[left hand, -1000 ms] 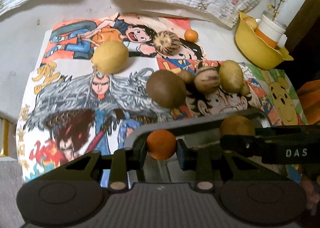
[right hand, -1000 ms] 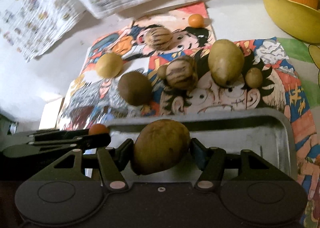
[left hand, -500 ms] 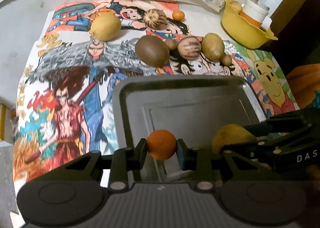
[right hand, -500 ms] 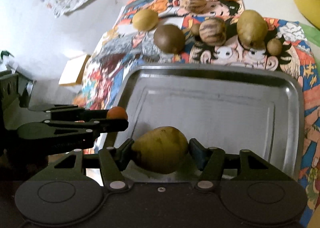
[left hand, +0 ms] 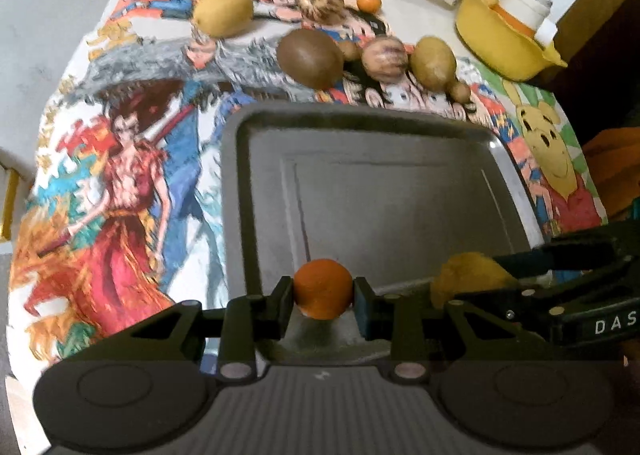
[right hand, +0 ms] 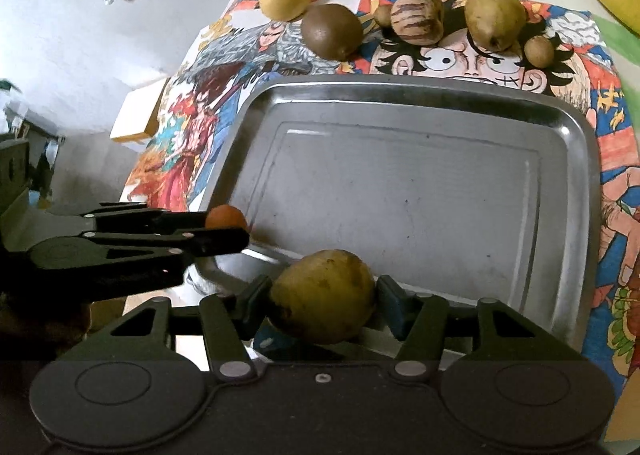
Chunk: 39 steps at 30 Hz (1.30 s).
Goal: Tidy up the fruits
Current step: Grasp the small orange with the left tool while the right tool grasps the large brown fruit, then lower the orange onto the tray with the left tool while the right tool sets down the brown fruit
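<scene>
Lying beyond the tray on the cartoon cloth are eight loose fruits: one lemon, one kiwi, two striped round fruits, one pear, one small orange and two small brown fruits. The lemon, one striped fruit and the small orange sit in the far row; the kiwi, a small brown fruit, the other striped fruit, the pear and the second small brown fruit form a nearer row just past the tray's far rim.

Two more fruits are carried. The left gripper is clamped on a tangerine, round and evenly orange, held above the tray's near left corner. The right gripper is clenched on a mango, a yellow-green oval with dark freckles on its skin, held over the tray's near edge. The two grippers are close together, the left one's tips just beside the mango in the right wrist view.

The tray is grey metal, with scuff marks on its floor. One yellow bowl stands at the far right, holding a white and orange cup.
</scene>
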Each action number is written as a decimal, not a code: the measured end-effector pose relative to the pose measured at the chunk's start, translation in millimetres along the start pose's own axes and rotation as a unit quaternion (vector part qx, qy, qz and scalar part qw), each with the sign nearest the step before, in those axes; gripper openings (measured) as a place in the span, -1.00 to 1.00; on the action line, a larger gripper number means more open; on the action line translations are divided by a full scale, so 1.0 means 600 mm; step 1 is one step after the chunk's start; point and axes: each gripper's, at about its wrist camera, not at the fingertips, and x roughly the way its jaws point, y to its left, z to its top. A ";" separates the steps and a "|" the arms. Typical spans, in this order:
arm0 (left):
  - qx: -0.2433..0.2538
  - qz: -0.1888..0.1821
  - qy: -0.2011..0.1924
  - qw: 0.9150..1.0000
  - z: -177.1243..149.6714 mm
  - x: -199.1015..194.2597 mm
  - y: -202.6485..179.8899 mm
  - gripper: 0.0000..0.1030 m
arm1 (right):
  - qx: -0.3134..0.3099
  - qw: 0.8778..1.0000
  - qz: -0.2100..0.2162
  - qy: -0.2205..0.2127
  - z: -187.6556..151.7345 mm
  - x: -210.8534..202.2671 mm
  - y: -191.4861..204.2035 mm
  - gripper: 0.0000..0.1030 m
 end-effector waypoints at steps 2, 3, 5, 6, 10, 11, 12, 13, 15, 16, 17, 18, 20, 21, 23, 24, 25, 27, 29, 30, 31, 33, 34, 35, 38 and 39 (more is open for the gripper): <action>-0.004 0.001 0.005 1.000 -0.005 0.003 -0.003 -0.32 | -0.005 1.000 0.002 0.001 -0.004 -0.001 0.001 0.19; -0.006 0.003 0.007 1.000 -0.007 0.003 -0.004 -0.32 | -0.006 1.000 0.003 0.003 -0.006 -0.002 0.000 0.21; -0.014 0.005 0.004 1.000 -0.011 0.001 -0.004 -0.31 | -0.008 1.000 0.004 0.007 -0.011 -0.003 -0.001 0.27; -0.017 0.006 0.001 1.000 -0.013 -0.001 -0.005 -0.30 | -0.009 1.000 0.004 0.009 -0.014 -0.004 -0.002 0.29; -0.035 0.019 -0.009 0.999 -0.023 -0.011 -0.006 0.33 | -0.012 1.000 0.003 0.016 -0.025 -0.008 -0.007 0.35; -0.040 0.021 -0.012 0.999 -0.026 -0.014 -0.006 0.34 | -0.012 1.000 0.003 0.016 -0.029 -0.010 -0.007 0.38; -0.045 0.022 -0.014 0.999 -0.029 -0.017 -0.006 0.36 | -0.013 1.000 0.004 0.017 -0.032 -0.012 -0.009 0.42; -0.050 0.024 -0.016 0.998 -0.034 -0.021 -0.006 0.41 | -0.012 1.000 0.004 0.017 -0.035 -0.014 -0.011 0.44; -0.059 0.033 -0.021 0.998 -0.041 -0.029 -0.008 0.57 | -0.012 1.000 0.005 0.016 -0.040 -0.019 -0.012 0.53; -0.061 0.038 -0.023 0.997 -0.045 -0.033 -0.008 0.64 | -0.013 1.000 0.004 0.016 -0.043 -0.021 -0.013 0.57; -0.064 0.043 -0.026 0.997 -0.050 -0.038 -0.009 0.66 | -0.014 1.000 0.003 0.017 -0.045 -0.022 -0.013 0.61; -0.067 0.054 -0.027 0.996 -0.054 -0.043 -0.009 0.68 | -0.015 1.000 0.003 0.018 -0.048 -0.023 -0.013 0.65; -0.075 0.067 -0.024 0.995 -0.062 -0.050 -0.004 0.76 | -0.016 1.000 0.001 0.021 -0.053 -0.026 -0.014 0.68; -0.079 0.066 -0.024 0.994 -0.066 -0.054 -0.001 0.79 | -0.017 1.000 -0.002 0.022 -0.055 -0.026 -0.015 0.72; -0.083 0.068 -0.021 0.994 -0.074 -0.061 0.004 0.88 | -0.016 1.000 -0.008 0.025 -0.060 -0.027 -0.018 0.83; -0.080 0.070 -0.019 0.994 -0.077 -0.063 0.005 0.88 | -0.015 1.000 -0.010 0.025 -0.062 -0.027 -0.020 0.84; -0.076 0.073 -0.016 0.994 -0.080 -0.064 0.005 0.89 | -0.012 1.000 -0.011 0.024 -0.063 -0.028 -0.022 0.85; -0.070 0.079 -0.012 0.994 -0.087 -0.065 0.007 0.90 | -0.005 1.000 -0.015 0.021 -0.064 -0.031 -0.026 0.87; -0.067 0.081 -0.007 0.994 -0.090 -0.067 0.009 0.91 | 0.000 1.000 -0.023 0.017 -0.063 -0.033 -0.029 0.91; -0.066 0.083 -0.005 0.994 -0.090 -0.068 0.009 0.92 | 0.002 1.000 -0.027 0.015 -0.062 -0.035 -0.030 0.95; -0.067 0.083 -0.001 0.994 -0.090 -0.069 0.012 0.93 | 0.003 0.999 -0.031 0.012 -0.061 -0.037 -0.030 0.97; -0.069 0.084 0.005 0.994 -0.090 -0.070 0.016 0.94 | 0.006 0.999 -0.039 0.007 -0.058 -0.040 -0.031 0.99; -0.067 0.086 0.006 0.994 -0.089 -0.071 0.018 0.95 | 0.008 0.999 -0.042 0.004 -0.056 -0.041 -0.031 0.99; -0.062 0.091 0.007 0.994 -0.087 -0.072 0.020 0.96 | 0.009 0.999 -0.043 0.002 -0.053 -0.041 -0.032 0.99; -0.050 0.102 0.013 0.993 -0.082 -0.074 0.026 0.97 | 0.014 0.999 -0.048 -0.002 -0.048 -0.040 -0.033 0.99; -0.049 0.103 0.014 0.993 -0.080 -0.076 0.029 0.97 | 0.015 0.999 -0.050 -0.004 -0.046 -0.040 -0.032 0.99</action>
